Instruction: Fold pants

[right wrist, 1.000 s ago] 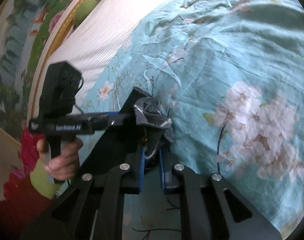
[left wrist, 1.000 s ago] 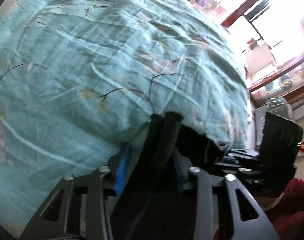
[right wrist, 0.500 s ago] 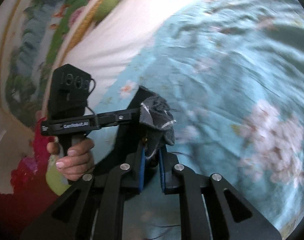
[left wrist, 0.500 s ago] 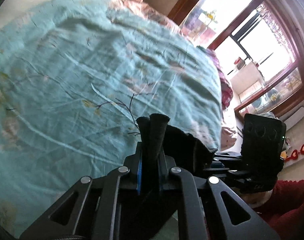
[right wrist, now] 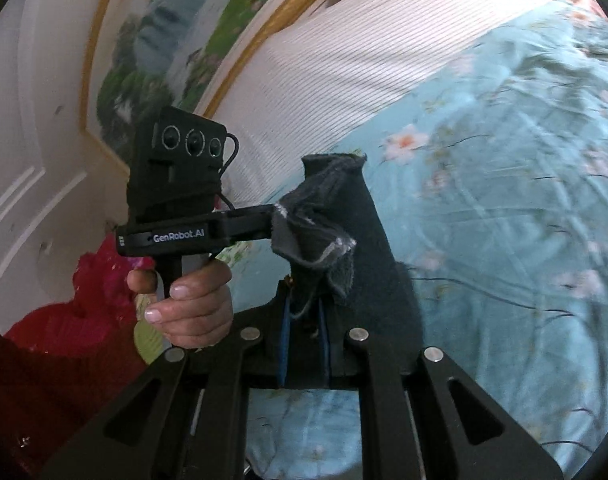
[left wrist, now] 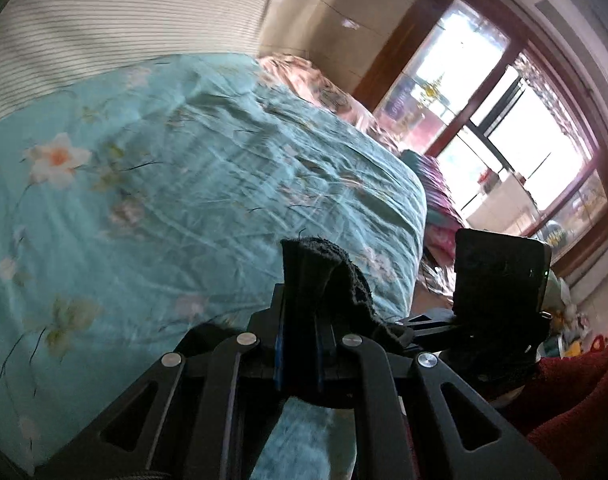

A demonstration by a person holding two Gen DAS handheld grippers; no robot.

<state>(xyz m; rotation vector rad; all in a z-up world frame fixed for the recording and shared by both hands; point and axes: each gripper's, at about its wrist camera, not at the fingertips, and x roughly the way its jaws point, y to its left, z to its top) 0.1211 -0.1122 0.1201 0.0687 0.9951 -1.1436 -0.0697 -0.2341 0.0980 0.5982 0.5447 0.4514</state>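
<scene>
The big bed with the wrinkled teal flower-print sheet (left wrist: 152, 208) lies under everything, and the pale striped headboard cushion (right wrist: 344, 80) stands at its far end. You hold the dark, soft cloth pants (right wrist: 368, 248) up above the sheet, and they hang between your two tools. Your left gripper (left wrist: 300, 344) has its blue pads pressed close together on a bunched black edge of the pants, with a little tuft of cloth sticking out past the tips. Your right gripper (right wrist: 304, 344) is squeezed nearly closed on another bunched bit, where a grey inside part with a pale seam flops over. In the right view you can see your left hand (right wrist: 188, 300) holding the other tool's handle. I think you are lifting the pants to spread or fold them. Watch out: each tool grabs only a small clump, so a quick tug could pull the cloth free and drop it in a heap. If the two tools stay this close, the pants may sag and fold crooked. The loose threads could also catch on the pads.
</scene>
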